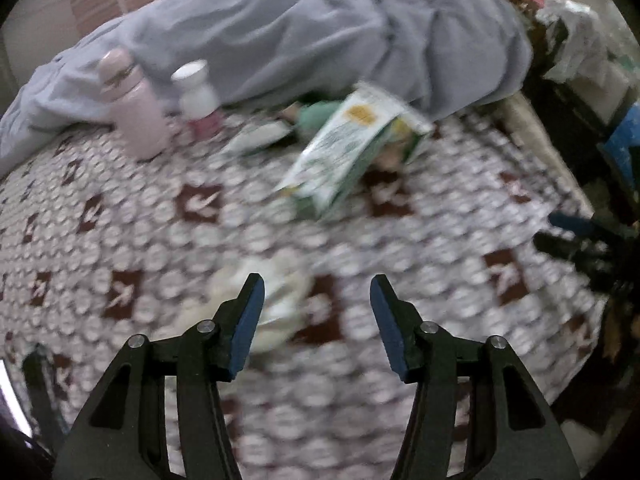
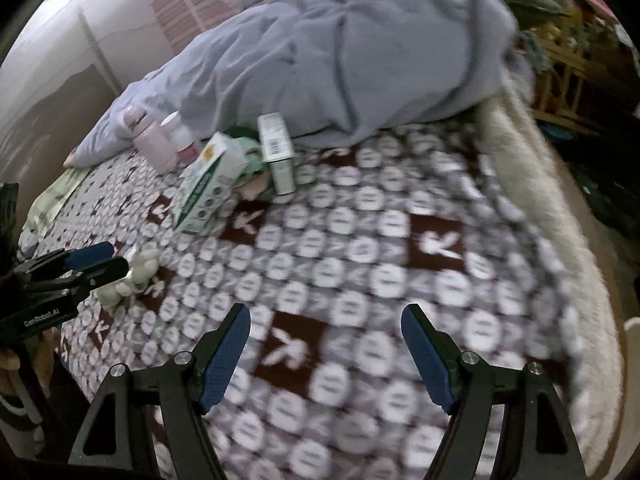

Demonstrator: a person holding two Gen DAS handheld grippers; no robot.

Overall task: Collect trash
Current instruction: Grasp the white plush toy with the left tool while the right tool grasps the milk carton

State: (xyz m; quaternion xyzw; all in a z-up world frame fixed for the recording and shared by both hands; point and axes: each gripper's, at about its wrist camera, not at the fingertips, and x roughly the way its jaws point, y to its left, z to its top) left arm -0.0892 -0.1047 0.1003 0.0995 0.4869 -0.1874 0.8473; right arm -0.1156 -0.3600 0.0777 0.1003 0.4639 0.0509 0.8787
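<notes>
Left gripper (image 1: 316,292): jaws wide apart, nothing between them, over the patterned bedspread (image 1: 360,240). Crumpled white wad (image 1: 276,304) lies just past the left finger, partly hidden behind it; blur makes it hard to say whether it is tissue or wrapper. In the right wrist view the same wad (image 2: 132,276) sits at the tips of the left gripper (image 2: 104,262), contact unclear.

Right gripper (image 2: 326,314): jaws also spread, empty, above bare bedspread (image 2: 360,280). It shows in the left view only as a dark blurred shape at the right edge (image 1: 568,232), state unreadable there.

Farther off, a green-white carton (image 1: 352,148) lies flat, print too smeared to read, covering something green and skin-toned beneath. The right view adds a second small box (image 2: 276,152) standing upright just right of that carton (image 2: 204,184). Far left stand a pink bottle (image 1: 132,108) and a white-capped bottle (image 1: 196,92), close together. A grey duvet (image 1: 320,36) is heaped along the far side. Clutter at far right is cut off by the lens rim.
</notes>
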